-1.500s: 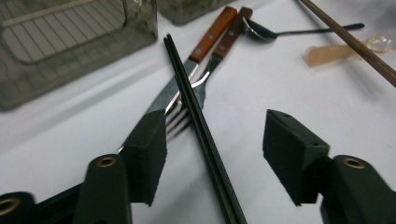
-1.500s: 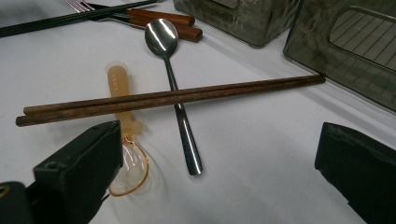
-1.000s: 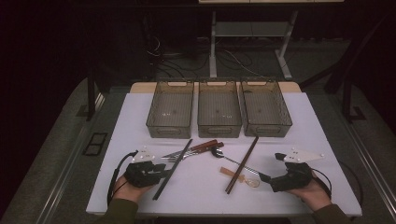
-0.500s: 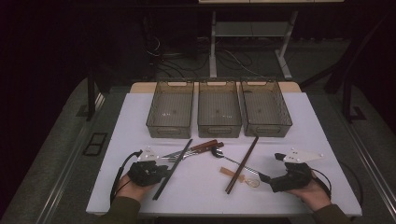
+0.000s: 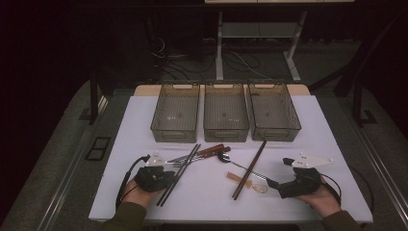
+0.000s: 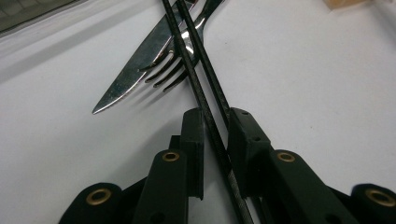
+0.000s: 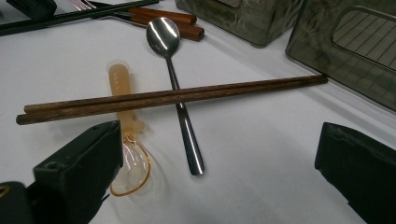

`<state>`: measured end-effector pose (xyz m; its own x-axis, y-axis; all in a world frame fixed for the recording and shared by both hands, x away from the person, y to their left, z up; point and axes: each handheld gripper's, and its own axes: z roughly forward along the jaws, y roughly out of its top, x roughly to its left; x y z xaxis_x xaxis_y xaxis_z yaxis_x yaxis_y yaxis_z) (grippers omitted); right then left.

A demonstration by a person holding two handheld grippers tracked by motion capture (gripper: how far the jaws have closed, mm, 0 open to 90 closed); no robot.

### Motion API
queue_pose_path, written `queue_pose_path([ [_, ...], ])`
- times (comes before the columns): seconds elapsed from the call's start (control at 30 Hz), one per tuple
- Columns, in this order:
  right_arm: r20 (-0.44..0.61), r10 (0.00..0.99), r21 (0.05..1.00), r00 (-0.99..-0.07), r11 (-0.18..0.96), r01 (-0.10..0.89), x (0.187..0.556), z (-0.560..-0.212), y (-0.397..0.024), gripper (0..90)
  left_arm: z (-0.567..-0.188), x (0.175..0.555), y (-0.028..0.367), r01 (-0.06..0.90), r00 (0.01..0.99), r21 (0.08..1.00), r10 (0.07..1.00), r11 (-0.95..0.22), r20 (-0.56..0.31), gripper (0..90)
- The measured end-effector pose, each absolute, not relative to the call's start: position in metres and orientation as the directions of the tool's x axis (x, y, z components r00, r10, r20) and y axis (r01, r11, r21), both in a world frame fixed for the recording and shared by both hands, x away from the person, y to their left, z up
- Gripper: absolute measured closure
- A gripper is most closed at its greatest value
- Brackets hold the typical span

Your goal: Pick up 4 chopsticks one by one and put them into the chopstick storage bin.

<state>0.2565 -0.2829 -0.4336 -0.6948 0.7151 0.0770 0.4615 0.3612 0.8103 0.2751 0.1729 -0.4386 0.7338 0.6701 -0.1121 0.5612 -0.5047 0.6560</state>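
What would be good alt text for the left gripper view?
The left tongs have just been closing around a pair of black chopsticks, which lie between the jaws on a white table. Beyond, the chopsticks cross a fork and a knife.

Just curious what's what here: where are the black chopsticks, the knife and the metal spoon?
Black chopsticks (image 6: 198, 88), left gripper view, mid-shaft.
Knife (image 6: 135, 63), left gripper view, blade.
Metal spoon (image 7: 163, 33), right gripper view, bowl.
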Motion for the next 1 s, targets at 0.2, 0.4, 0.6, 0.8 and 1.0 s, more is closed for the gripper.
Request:
queue_pose_path([
  [0.2,0.077,0.715,0.811,-0.695,0.361,0.461,0.2565,-0.4336,-0.2828,1.2,-0.4402,0.2762,0.1682,0.556,0.738,0.647,0.669,-0.522,-0.095,75.4],
  [0.4,0.076,0.715,0.809,-0.695,0.363,0.462,0.2564,-0.4336,-0.2824,1.2,-0.4400,0.2756,0.1667,0.561,0.725,0.642,0.684,-0.523,-0.076,79.7],
  [0.6,0.076,0.715,0.809,-0.696,0.364,0.462,0.2565,-0.4338,-0.2822,1.2,-0.4391,0.2758,0.1650,0.586,0.700,0.636,0.709,-0.502,-0.086,81.3],
  [0.8,0.076,0.714,0.809,-0.696,0.364,0.462,0.2565,-0.4338,-0.2823,1.2,-0.4377,0.2771,0.1657,0.589,0.692,0.628,0.719,-0.508,-0.069,83.6],
  [1.0,0.076,0.714,0.809,-0.696,0.363,0.461,0.2563,-0.4336,-0.2823,1.2,-0.4351,0.2768,0.1682,0.592,0.677,0.641,0.733,-0.488,-0.067,84.8],
])
